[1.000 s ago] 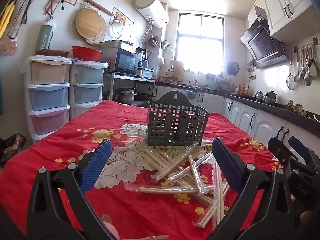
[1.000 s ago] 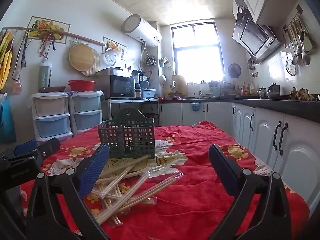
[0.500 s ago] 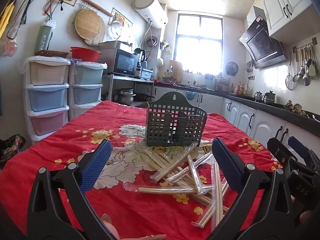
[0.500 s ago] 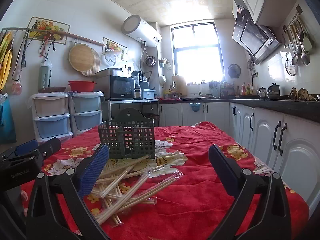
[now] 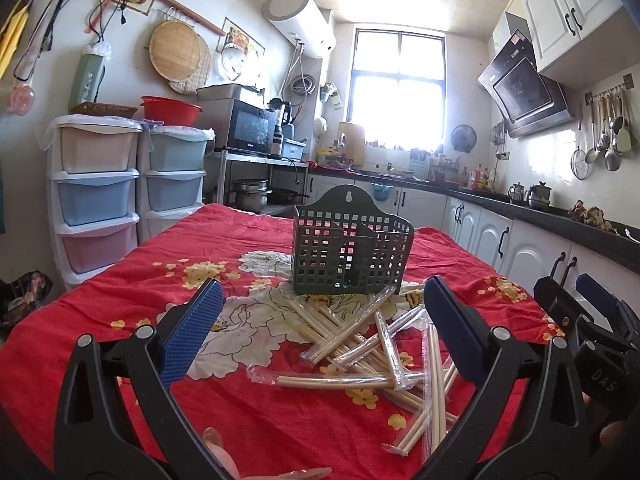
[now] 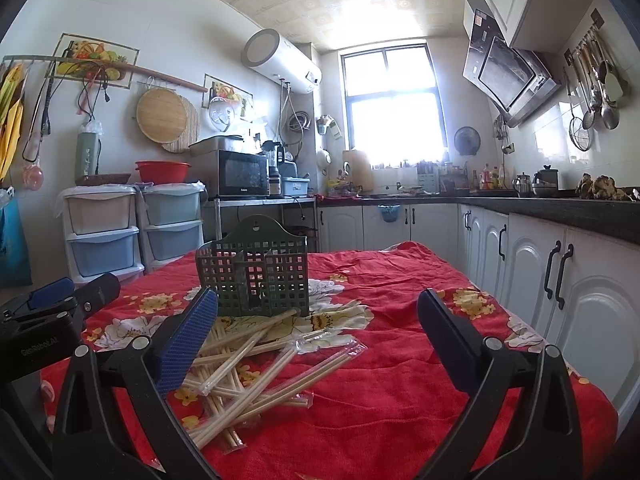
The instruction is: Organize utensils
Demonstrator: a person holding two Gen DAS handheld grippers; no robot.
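A dark green perforated utensil holder [image 5: 352, 250] stands upright mid-table; it also shows in the right wrist view [image 6: 254, 276]. A loose pile of plastic-wrapped wooden chopsticks [image 5: 372, 350] lies in front of it, also in the right wrist view [image 6: 256, 360]. My left gripper [image 5: 322, 324] is open and empty, hovering just short of the pile. My right gripper [image 6: 318, 330] is open and empty, to the right of the pile. The right gripper shows at the left view's right edge [image 5: 588, 320]; the left gripper shows at the right view's left edge [image 6: 52, 312].
The table has a red flowered cloth [image 5: 140, 280]. Plastic drawer units [image 5: 96, 192] stand to the left. White cabinets [image 6: 560, 292] under a dark counter run along the right. A microwave [image 6: 240, 174] sits on a shelf beyond the table.
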